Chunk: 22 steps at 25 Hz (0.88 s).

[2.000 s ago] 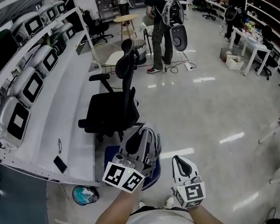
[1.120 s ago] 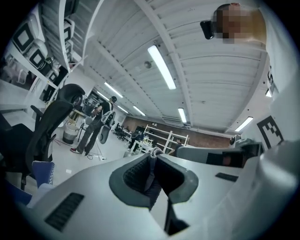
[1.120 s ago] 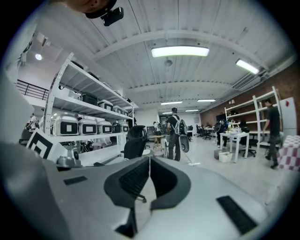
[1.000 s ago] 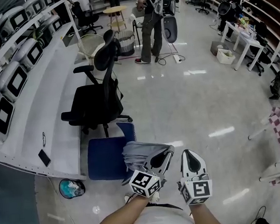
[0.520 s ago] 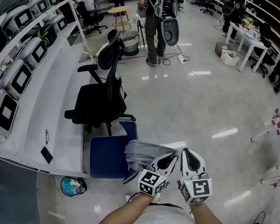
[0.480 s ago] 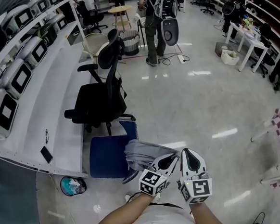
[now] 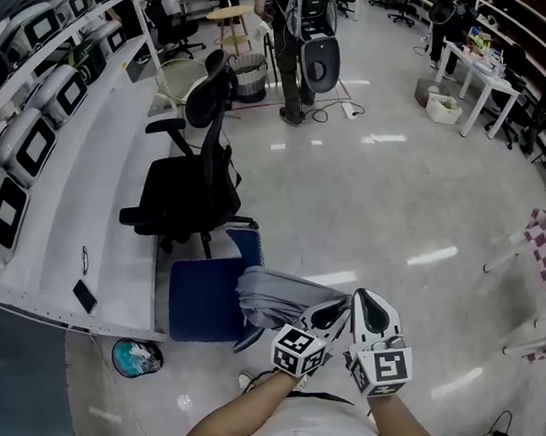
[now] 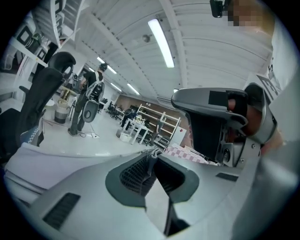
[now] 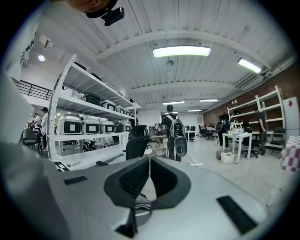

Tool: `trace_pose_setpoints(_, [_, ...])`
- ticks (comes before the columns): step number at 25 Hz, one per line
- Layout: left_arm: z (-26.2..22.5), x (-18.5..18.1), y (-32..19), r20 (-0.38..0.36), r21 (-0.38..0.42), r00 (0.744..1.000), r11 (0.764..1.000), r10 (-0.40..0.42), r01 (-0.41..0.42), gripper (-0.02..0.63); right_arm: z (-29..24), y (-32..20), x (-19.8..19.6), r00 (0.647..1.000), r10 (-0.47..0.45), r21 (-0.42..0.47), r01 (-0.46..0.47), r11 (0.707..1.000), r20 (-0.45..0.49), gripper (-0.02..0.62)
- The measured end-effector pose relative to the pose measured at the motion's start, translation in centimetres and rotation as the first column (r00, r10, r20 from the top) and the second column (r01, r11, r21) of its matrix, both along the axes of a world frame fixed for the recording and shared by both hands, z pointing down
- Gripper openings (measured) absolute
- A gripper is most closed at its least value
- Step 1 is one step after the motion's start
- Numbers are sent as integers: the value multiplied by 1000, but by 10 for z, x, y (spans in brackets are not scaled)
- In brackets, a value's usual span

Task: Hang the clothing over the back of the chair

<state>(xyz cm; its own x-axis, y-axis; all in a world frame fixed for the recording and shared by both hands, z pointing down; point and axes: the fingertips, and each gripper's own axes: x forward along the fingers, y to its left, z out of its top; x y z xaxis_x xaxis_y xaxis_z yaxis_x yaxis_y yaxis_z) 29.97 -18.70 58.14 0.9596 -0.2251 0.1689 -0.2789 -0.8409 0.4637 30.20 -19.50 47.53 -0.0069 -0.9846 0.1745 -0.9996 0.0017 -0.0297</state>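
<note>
Head view: left gripper point(image 7: 329, 309), jaws pinched on an edge of the grey clothing point(image 7: 272, 295). The garment is bunched low over the floor, overlapping the near corner of a blue square object point(image 7: 200, 303). Right gripper point(image 7: 363, 297), just beside the left: jaws together, holding nothing. Black chair point(image 7: 193, 186): beyond the blue object, beside the white bench point(image 7: 114, 230), apart from the clothing.
</note>
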Motion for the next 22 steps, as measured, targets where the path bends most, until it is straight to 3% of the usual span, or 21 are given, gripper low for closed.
trace_pose_setpoints(10, [6,-2,10,34,-26,999,999,28,-27,121,-4,3,-8,1000,-22,14,22,1000,12,17])
trace_pose_setpoints(16, [27,-4,9,156,-23,988,1000,14,-10,193,-1,8,-3,1000,-6,12,5,1000,14,17])
trace_pose_setpoints(22, [31,-3,10,177,-14,984,1000,2,1,210,0,12,5,1000,12,11,-12,1000,21,17])
